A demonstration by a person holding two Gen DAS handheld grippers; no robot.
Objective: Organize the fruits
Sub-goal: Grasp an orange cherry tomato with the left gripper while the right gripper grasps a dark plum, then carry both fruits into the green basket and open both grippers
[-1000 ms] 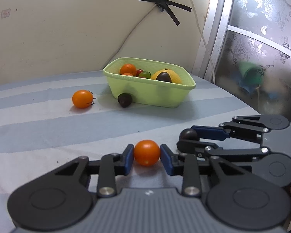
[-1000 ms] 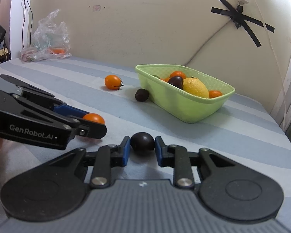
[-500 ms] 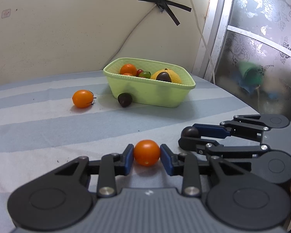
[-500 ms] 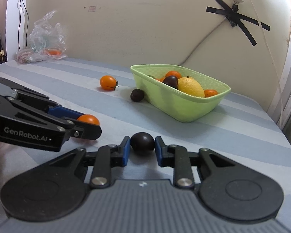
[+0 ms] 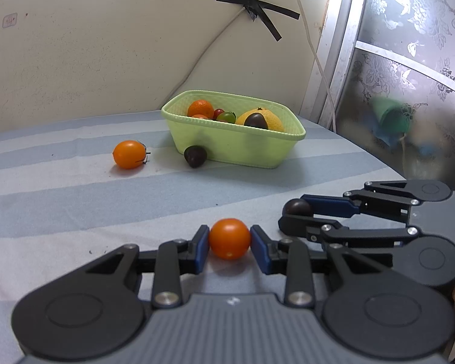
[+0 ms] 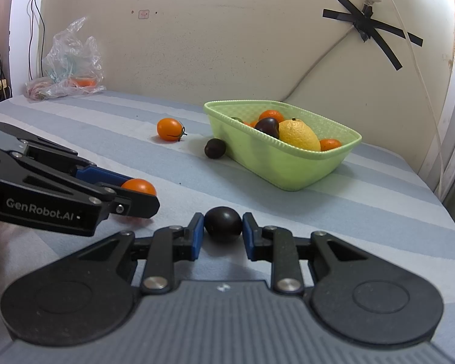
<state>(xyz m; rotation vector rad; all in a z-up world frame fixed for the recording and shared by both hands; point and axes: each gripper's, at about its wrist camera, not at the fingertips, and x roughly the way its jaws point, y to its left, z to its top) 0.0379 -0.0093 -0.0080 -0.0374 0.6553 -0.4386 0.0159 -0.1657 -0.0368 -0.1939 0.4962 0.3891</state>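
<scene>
Between the left gripper's (image 5: 230,239) pads, an orange tomato (image 5: 229,238); gripped.

My left gripper (image 5: 230,244) is black with blue pads, and there's a bright orange tomato (image 5: 229,238) between them. My right gripper (image 6: 223,234), same black and blue, frames a glossy near-black plum (image 6: 223,224). White lettering runs along the left one's black arm in the right view. Under both, the cloth (image 5: 75,200) runs in pale blue and off-white stripes. Ahead, a lime-green basket (image 5: 236,148) with a woven pattern carries orange, yellow, dark purple, red and green fruit. Beside it, a dark plum (image 5: 194,156) and an orange tomato with a dark stem (image 5: 129,158). Cream wall, black tape cross (image 5: 257,12), white cable (image 5: 311,48), and silvery floral frosted glass (image 5: 409,69).
</scene>
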